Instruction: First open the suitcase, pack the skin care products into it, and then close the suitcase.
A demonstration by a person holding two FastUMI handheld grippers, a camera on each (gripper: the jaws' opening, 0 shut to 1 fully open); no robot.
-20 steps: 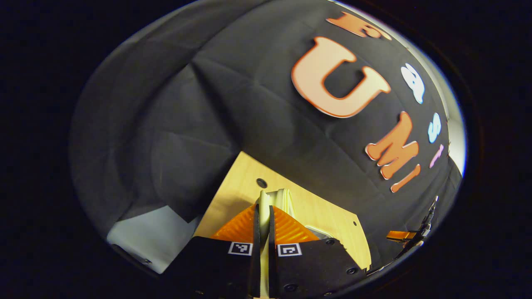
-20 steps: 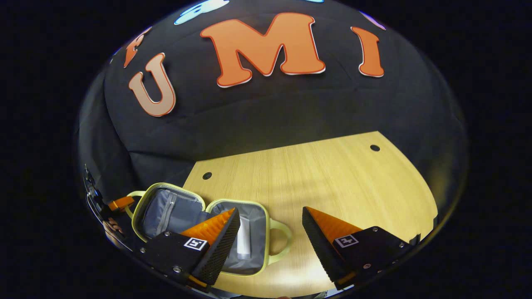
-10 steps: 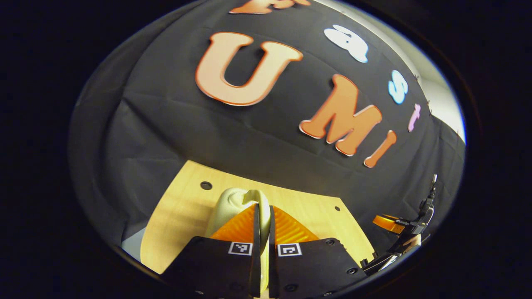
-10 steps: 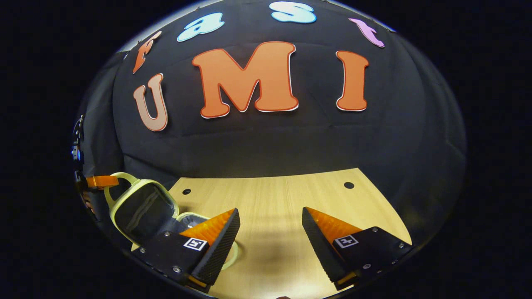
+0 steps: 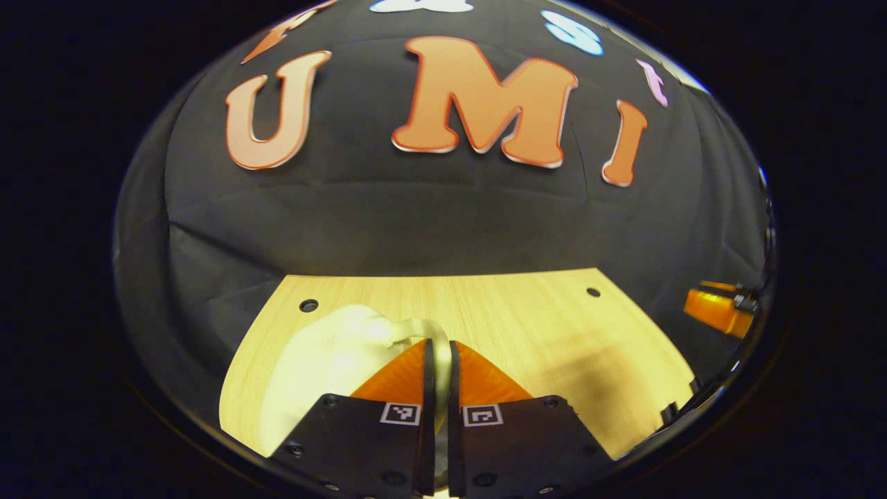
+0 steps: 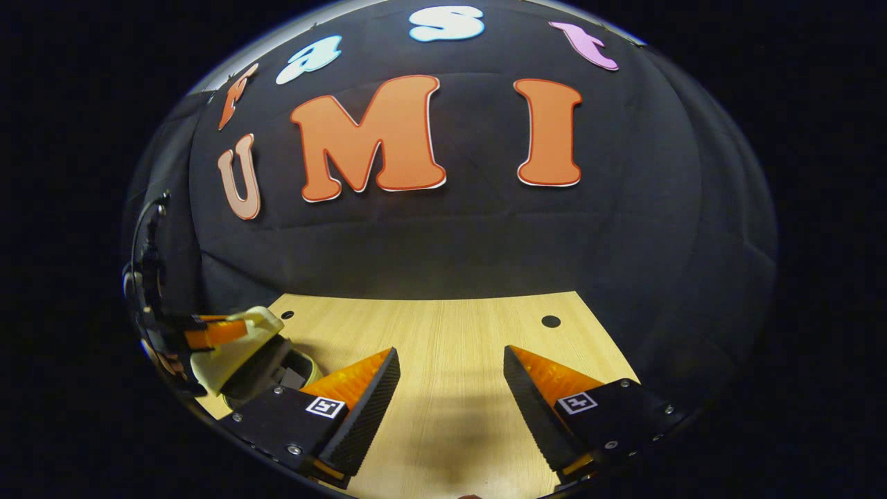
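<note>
My left gripper (image 5: 436,353) is clamped tight on the suitcase (image 5: 326,360) lid handle so I can fold it down over the base, nearly closed I'd say. Right gripper (image 6: 450,374) hangs spread wide, holding nothing, over the bare table (image 6: 471,326) beyond, out of the lid's way.

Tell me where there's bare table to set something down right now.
The free patch is the wooden table ahead of the open right tool, running back to the black cloth wall. It is crowded at that view's left edge, where the left tool grips the suitcase handle with the lid partly lowered.
</note>
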